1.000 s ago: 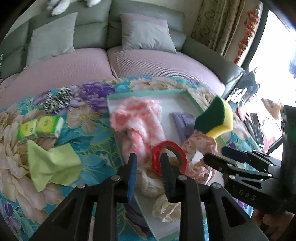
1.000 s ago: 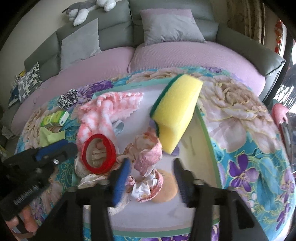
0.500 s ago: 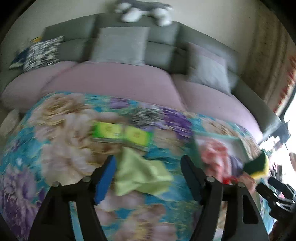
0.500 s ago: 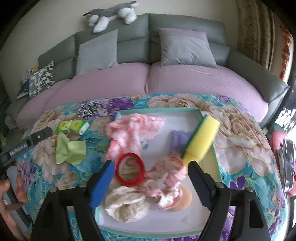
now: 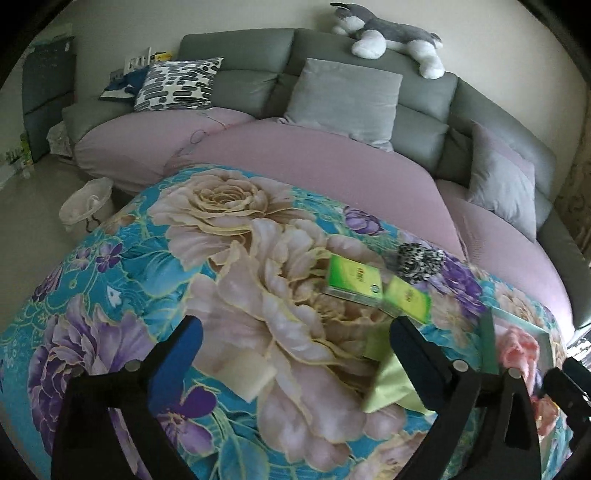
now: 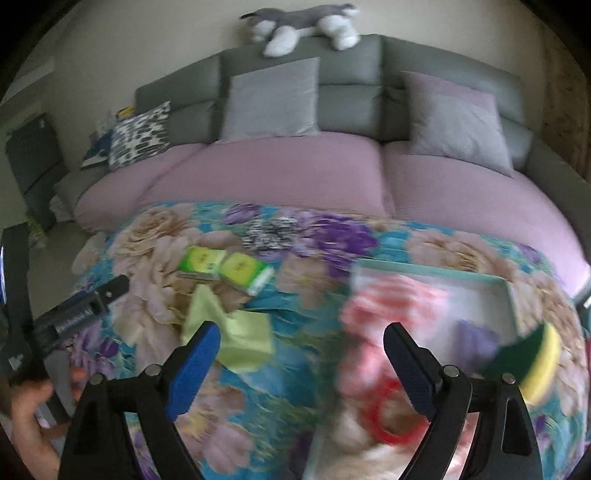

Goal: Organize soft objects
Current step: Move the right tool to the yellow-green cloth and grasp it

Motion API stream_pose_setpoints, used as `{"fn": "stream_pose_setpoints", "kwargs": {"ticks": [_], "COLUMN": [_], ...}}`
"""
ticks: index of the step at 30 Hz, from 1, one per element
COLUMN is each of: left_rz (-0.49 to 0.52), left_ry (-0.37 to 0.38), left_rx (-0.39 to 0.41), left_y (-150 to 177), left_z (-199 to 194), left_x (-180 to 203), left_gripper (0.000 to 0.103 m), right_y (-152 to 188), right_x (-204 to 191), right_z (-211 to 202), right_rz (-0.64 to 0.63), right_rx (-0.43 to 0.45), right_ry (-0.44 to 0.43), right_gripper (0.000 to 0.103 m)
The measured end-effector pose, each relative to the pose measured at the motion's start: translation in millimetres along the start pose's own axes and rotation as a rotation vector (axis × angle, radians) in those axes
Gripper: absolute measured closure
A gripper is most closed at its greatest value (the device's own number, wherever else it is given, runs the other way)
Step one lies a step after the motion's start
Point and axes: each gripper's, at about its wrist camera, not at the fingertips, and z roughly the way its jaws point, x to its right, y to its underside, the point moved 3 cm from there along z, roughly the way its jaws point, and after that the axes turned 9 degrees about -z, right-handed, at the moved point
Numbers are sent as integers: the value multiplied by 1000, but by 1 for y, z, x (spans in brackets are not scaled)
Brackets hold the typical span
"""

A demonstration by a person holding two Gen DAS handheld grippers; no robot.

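Both tools are spread wide and carrying nothing. The left tool (image 5: 295, 345) hangs over the left part of the counter (image 5: 155, 266), which is covered in a big floral cloth, and between its fingers there's a pale whitish sponge block (image 5: 249, 374) lying flat on the flower print. Just by its right finger sits a crumpled lime-green cloth (image 5: 388, 384), and a bit further toward the far edge are two green tissue packs (image 5: 376, 291) side by side, touching. Beyond them, near the far edge, there's a black-and-white scrunchie (image 5: 419, 258).

The right tool (image 6: 301, 345) hovers around the middle of the counter, its left finger over the green cloth (image 6: 236, 332) and its right finger over the teal-rimmed tray (image 6: 432, 271) at the right side. The right view is pretty motion-blurred, but the tray clearly holds a pink fluffy cloth (image 6: 391, 302), a purple item (image 6: 476, 339), a red ring (image 6: 391, 417) near its front, and a yellow-and-green sponge (image 6: 535, 363) leaning at its right rim. The left tool (image 6: 79, 310) also shows at the left edge of the counter in that view.

Behind the counter there's a grey sofa (image 5: 240, 55) with a plush husky (image 5: 391, 33) lying on top of its back.
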Motion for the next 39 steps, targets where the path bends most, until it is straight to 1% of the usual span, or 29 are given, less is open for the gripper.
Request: {"fn": "stream_pose_setpoints", "kwargs": {"ticks": [4, 6, 8, 9, 12, 15, 17, 19, 21, 23, 25, 26, 28, 29, 30, 32, 33, 34, 36, 39], "left_rz": [-38, -33, -27, -31, -61, -64, -64, -72, -85, -81, -67, -58, -40, -31, -25, -9, -3, -1, -2, -3], "left_ry": [-29, -58, -94, -100, -79, -70, -70, -62, -39, -7, -8, -12, -3, 5, 13, 34, 47, 62, 102, 160], "left_rx": [-13, -15, -22, -27, -67, -111, -143, -168, -190, -212, -212, -211, -206, -205, -206, -211, -215, -217, -227, -258], "left_y": [1, 2, 4, 4, 7, 11, 13, 13, 13, 11, 9, 7, 3, 2, 1, -1, -1, -2, -3, -4], "left_z": [11, 16, 22, 24, 36, 46, 53, 59, 64, 69, 71, 71, 73, 74, 75, 78, 79, 81, 85, 94], "left_x": [-13, -19, -23, -26, -32, -34, -34, -34, -35, -33, -31, -30, -26, -23, -22, -16, -12, -7, 2, 15], "left_gripper": [1, 1, 1, 1, 1, 1, 1, 1, 1, 1, 1, 1, 1, 1, 1, 1, 1, 1, 1, 1], "right_y": [-5, -3, 1, 4, 11, 16, 17, 17, 16, 14, 12, 12, 12, 12, 12, 12, 11, 11, 9, 4], "right_x": [-33, -44, -51, -55, -61, -65, -65, -64, -63, -64, -66, -68, -68, -69, -69, -68, -67, -66, -64, -59], "right_z": [38, 59, 74, 85, 103, 116, 121, 124, 127, 129, 132, 133, 134, 134, 134, 133, 133, 132, 130, 125], "right_rz": [-49, -56, -55, -51, -34, -38, -42, -35, -28, -28, -28, -27, -16, -15, -16, -11, -7, -6, -11, -24], "right_rx": [-56, -93, -124, -144, -175, -196, -201, -201, -201, -195, -195, -197, -197, -194, -190, -180, -172, -168, -159, -142], "right_ry": [-55, -86, -94, -100, -108, -101, -78, -76, -78, -83, -90, -95, -109, -111, -114, -120, -126, -127, -128, -122], "right_gripper": [11, 11, 11, 11, 11, 11, 11, 11, 13, 24, 42, 46, 60, 63, 69, 75, 80, 85, 92, 97]}}
